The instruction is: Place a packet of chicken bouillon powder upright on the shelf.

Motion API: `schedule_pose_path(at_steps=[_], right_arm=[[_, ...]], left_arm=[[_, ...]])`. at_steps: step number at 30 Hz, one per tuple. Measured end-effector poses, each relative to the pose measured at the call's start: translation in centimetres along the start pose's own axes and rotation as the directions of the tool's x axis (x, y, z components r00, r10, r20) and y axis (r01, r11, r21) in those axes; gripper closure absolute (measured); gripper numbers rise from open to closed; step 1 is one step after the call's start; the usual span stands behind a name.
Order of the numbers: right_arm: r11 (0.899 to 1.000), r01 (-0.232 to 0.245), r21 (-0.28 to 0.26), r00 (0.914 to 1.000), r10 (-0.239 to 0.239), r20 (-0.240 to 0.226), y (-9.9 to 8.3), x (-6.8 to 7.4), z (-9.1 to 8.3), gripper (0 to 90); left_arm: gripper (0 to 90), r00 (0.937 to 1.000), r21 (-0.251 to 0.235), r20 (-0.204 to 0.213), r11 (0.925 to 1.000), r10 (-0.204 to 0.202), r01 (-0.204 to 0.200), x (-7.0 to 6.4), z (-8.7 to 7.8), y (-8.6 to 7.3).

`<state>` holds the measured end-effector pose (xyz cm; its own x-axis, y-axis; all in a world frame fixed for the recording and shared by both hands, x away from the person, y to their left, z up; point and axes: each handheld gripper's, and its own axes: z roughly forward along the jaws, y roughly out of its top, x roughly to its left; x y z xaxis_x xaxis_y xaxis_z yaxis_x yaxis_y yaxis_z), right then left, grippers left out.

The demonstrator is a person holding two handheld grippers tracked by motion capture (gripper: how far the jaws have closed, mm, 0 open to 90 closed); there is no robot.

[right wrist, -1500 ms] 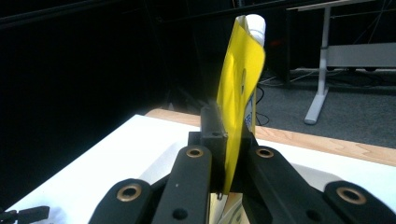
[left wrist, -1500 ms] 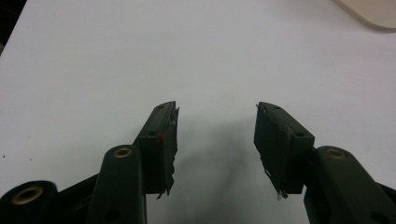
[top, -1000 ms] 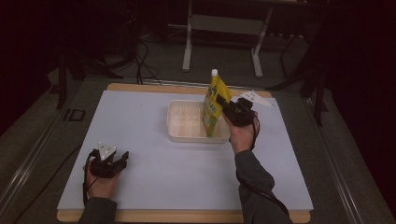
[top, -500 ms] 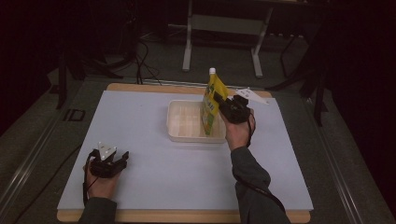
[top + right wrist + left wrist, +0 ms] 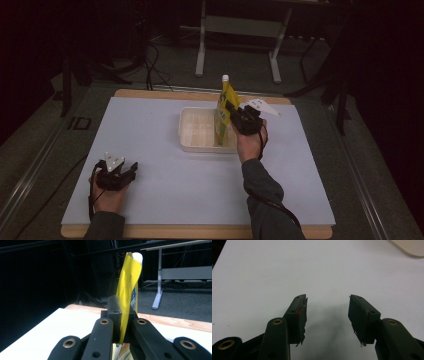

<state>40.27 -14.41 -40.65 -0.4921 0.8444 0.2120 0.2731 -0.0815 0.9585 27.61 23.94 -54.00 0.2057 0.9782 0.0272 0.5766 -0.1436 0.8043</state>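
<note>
Yellow soft plastic pouch with a white cap (image 5: 226,107) is hanging upright over the clear plastic tray's (image 5: 196,131) three-o'clock end — right gripper (image 5: 233,111) pinching its thin edge, risking slipping; left gripper (image 5: 131,170) is resting spread wide.

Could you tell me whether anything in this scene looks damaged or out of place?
Mostly no, with one sign of wear: the left gripper's pads look frayed, with torn edges. Otherwise the yellow pouch is held upright by the right gripper over the clear tray, and nothing appears spilled.
</note>
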Motion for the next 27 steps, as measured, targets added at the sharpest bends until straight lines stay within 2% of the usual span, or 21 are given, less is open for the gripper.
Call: schedule_pose_path(at_steps=[12, 24, 27], right_arm=[[1.0, -0.022, 0.008, 0.9998, 0.022, 0.005, -1.5, 0.0, 0.4, 90.0], [0.998, 0.024, 0.058, 0.9995, -0.025, 0.017, -3.1, 1.0, 1.1, 90.0], [0.997, 0.031, 0.073, 0.9993, -0.033, 0.02, -3.1, 1.2, 1.1, 90.0]], left_arm=[[48.4, 1.0, -0.001, 0.001, 1.0, 0.0, 0.0, 0.0, 0.0, 0.0], [48.3, 1.0, -0.001, 0.002, 1.0, 0.0, 0.0, 0.0, 0.0, 0.0], [48.3, 1.0, 0.0, 0.001, 1.0, 0.0, 0.0, 0.0, 0.0, 0.0]])
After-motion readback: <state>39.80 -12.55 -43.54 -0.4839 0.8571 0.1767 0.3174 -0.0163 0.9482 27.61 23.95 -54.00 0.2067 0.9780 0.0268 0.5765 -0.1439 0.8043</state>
